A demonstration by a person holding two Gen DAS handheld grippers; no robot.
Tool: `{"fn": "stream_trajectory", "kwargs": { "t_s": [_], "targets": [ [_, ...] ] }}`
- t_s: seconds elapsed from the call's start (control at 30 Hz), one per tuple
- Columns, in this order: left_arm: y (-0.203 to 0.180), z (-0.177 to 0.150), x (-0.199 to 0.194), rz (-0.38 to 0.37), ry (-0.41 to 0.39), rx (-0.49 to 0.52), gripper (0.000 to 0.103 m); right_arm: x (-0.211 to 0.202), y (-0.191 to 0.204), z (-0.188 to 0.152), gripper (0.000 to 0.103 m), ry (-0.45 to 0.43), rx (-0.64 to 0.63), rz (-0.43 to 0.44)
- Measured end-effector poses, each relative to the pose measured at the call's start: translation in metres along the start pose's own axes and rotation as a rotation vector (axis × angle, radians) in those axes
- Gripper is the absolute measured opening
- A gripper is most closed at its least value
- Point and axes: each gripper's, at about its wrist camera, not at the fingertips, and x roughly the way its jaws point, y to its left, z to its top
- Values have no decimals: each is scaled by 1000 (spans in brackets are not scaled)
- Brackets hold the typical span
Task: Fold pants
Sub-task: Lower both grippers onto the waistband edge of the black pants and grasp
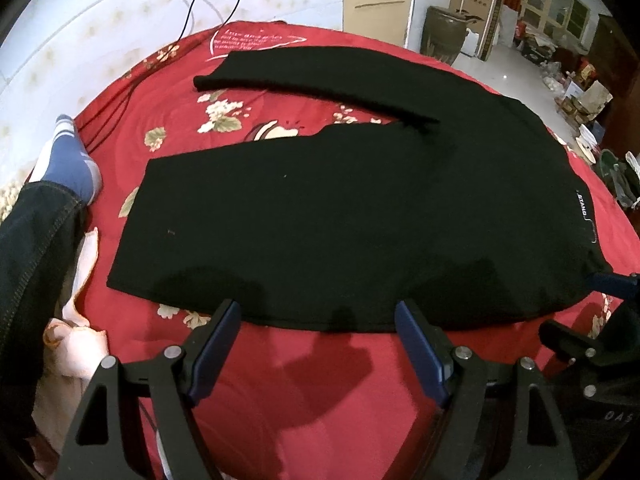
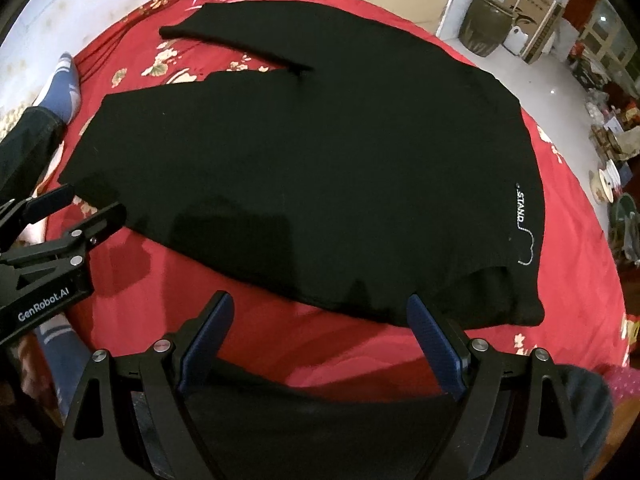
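1. While the black pants (image 1: 320, 208) lie spread flat on the red floral bedspread (image 1: 304, 380), filling the middle of both views, the two legs run apart toward the upper left of the frame and the waistband, with its small white lettering (image 2: 522, 210), sits at the right.
2. Judging by that, no fold is made yet: the far leg (image 1: 304, 76) is a narrow strip at the top, the near leg a broad panel below it, with red cloth showing between them.
3. At the bottom of its own view, the left gripper (image 1: 318, 316) hangs with its jaws wide apart and nothing between them, just at the near hem edge.
4. At the bottom of the right wrist view, the right gripper (image 2: 320, 312) is likewise spread and empty, near the waist end.
5. My guess is the step in hand is lining up for the first fold; next, each gripper needs to pinch the near edge and carry that leg over the far one.
6. At the left edge a person's socked foot (image 1: 70, 156) rests on the bed.
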Motion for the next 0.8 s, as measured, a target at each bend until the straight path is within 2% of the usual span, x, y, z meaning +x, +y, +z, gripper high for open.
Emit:
{"fn": "stream_trajectory", "kwargs": {
  "t_s": [0.2,0.5,0.77,0.8],
  "targets": [
    [16,-1,18,4,66,-56,81,8,0,7,88,60,-58,7],
    [33,-9,43,16,164,-131,81,42,18,15,88,218,-225,-3],
    [45,-3,60,17,185,-191,82,67,39,23,88,291,-349,-57],
    [46,0,62,15,183,-190,82,70,41,24,83,293,-354,-61]
  ]
}}
